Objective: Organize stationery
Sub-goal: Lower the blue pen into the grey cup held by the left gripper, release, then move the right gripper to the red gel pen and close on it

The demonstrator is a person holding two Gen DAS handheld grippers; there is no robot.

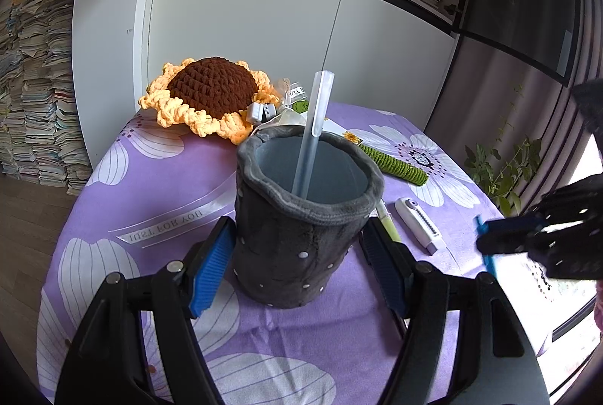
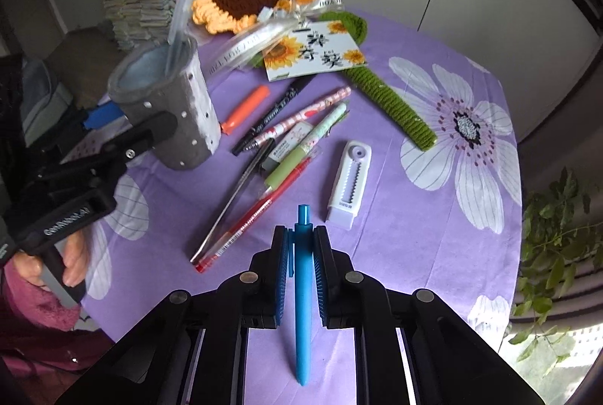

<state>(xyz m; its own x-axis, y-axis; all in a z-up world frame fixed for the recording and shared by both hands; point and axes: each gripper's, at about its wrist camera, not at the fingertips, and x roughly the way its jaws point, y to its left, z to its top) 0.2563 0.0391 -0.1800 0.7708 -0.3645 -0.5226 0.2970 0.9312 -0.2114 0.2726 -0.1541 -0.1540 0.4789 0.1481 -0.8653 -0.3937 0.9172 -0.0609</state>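
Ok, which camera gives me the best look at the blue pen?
The right wrist view. There the blue pen runs nearly full length between the pads of the right gripper, which is shut on it. The left wrist view shows only a blurred sliver of it at the right edge.

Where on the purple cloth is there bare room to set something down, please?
Bare cloth lies right of the white cutter, around the printed daisy below the green crochet stem. Another patch sits in front of the grey pen holder. It is crowded between holder and cutter, where the loose pens lie packed together.
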